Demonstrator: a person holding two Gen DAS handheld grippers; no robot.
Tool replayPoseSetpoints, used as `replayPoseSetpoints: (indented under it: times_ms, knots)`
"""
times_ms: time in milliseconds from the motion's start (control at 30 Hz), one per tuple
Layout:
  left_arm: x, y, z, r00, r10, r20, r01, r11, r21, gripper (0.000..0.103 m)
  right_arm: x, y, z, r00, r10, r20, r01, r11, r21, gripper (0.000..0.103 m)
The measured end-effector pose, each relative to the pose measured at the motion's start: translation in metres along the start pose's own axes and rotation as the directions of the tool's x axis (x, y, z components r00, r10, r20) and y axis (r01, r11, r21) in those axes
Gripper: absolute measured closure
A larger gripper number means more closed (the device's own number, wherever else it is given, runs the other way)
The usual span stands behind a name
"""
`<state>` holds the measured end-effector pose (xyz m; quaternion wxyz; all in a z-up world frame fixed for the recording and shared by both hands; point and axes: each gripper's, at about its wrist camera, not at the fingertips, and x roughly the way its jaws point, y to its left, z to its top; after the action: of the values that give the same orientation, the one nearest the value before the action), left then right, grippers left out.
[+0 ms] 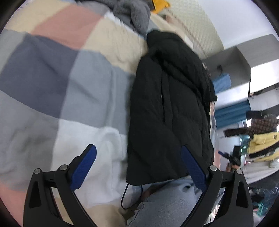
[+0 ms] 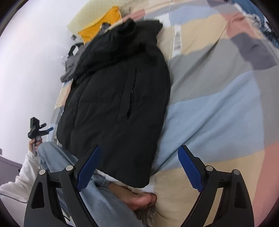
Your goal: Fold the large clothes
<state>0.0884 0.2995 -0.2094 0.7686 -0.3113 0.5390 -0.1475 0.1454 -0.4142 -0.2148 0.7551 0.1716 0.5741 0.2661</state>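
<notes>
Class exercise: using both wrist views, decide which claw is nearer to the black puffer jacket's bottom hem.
Hard to call: the left claw and the right claw both hang open just above the black puffer jacket hem, touching nothing.

Left gripper [image 1: 137,165] and right gripper [image 2: 139,167] both hover with jaws spread wide, holding nothing.

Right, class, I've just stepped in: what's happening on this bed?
A person kneeling on a patchwork quilt holds a two-finger gripper in each hand. A black puffer jacket lies on the quilt, folded lengthwise into a narrow bundle. Both the left gripper and the right gripper are open and hover above the jacket's near end, gripping nothing. A grey knit garment and something yellow lie beyond the jacket.
</notes>
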Motion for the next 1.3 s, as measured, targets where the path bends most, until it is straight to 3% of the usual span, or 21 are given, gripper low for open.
replayPoseSetpoints:
  times_ms: [167, 267, 333, 367, 433, 600, 667, 733, 800, 933, 1033, 1200, 1233, 1300]
  knots:
    - [0.019, 0.01, -0.004, 0.995, -0.077, -0.069, 0.076, 0.997, -0.025, 0.007, 0.036, -0.018, 0.004, 0.994, 0.046, -0.104, -0.042, 0.998, 0.039, 0.016]
    - [0.032, 0.017, -0.005, 0.982, -0.154, -0.107, 0.149, 0.987, -0.052, 0.008, 0.057, -0.016, 0.005, 0.983, 0.087, -0.162, -0.086, 0.996, 0.019, 0.016]
    - [0.038, 0.015, -0.005, 0.972, -0.195, -0.13, 0.19, 0.981, -0.044, 0.019, 0.066, -0.01, 0.007, 0.98, 0.079, -0.183, -0.085, 0.996, -0.026, 0.016]
    - [0.041, 0.013, -0.004, 0.971, -0.192, -0.141, 0.19, 0.981, -0.031, 0.026, 0.07, -0.006, 0.009, 0.98, 0.062, -0.189, -0.074, 0.996, -0.058, 0.016]
    - [0.049, 0.011, -0.003, 0.968, -0.186, -0.169, 0.185, 0.982, -0.024, 0.032, 0.075, -0.002, 0.013, 0.978, 0.068, -0.197, -0.085, 0.993, -0.079, 0.016]
    - [0.068, 0.009, -0.004, 0.949, -0.215, -0.231, 0.218, 0.976, -0.016, 0.034, 0.071, 0.004, 0.023, 0.977, 0.133, -0.167, -0.149, 0.985, -0.087, 0.016]
    - [0.073, 0.009, -0.005, 0.936, -0.246, -0.252, 0.248, 0.968, -0.025, 0.034, 0.076, 0.007, 0.023, 0.975, 0.136, -0.174, -0.156, 0.982, -0.105, 0.016]
    - [0.068, -0.003, -0.008, 0.908, -0.305, -0.286, 0.329, 0.944, 0.039, 0.034, 0.088, 0.006, 0.022, 0.971, 0.113, -0.213, -0.139, 0.984, -0.113, 0.016]
    - [0.059, -0.017, -0.009, 0.898, -0.327, -0.295, 0.373, 0.921, 0.114, 0.034, 0.099, 0.004, 0.022, 0.963, 0.095, -0.253, -0.126, 0.986, -0.109, 0.015]
    - [0.046, -0.031, -0.007, 0.876, -0.372, -0.306, 0.429, 0.891, 0.146, 0.034, 0.105, 0.023, 0.033, 0.954, 0.078, -0.288, -0.122, 0.983, -0.14, 0.014]
    - [0.04, -0.036, -0.003, 0.853, -0.424, -0.305, 0.483, 0.863, 0.149, 0.034, 0.103, 0.046, 0.04, 0.951, 0.11, -0.289, -0.169, 0.967, -0.19, 0.014]
    - [0.051, -0.035, 0.002, 0.827, -0.469, -0.311, 0.52, 0.848, 0.103, 0.033, 0.093, 0.058, 0.042, 0.949, 0.189, -0.253, -0.252, 0.936, -0.245, 0.014]
    - [0.054, -0.033, 0.004, 0.826, -0.469, -0.311, 0.518, 0.851, 0.092, 0.033, 0.092, 0.056, 0.04, 0.947, 0.204, -0.249, -0.266, 0.932, -0.248, 0.014]
    - [0.069, -0.03, 0.005, 0.85, -0.404, -0.338, 0.45, 0.891, 0.068, 0.033, 0.094, 0.05, 0.039, 0.943, 0.217, -0.251, -0.277, 0.931, -0.236, 0.014]
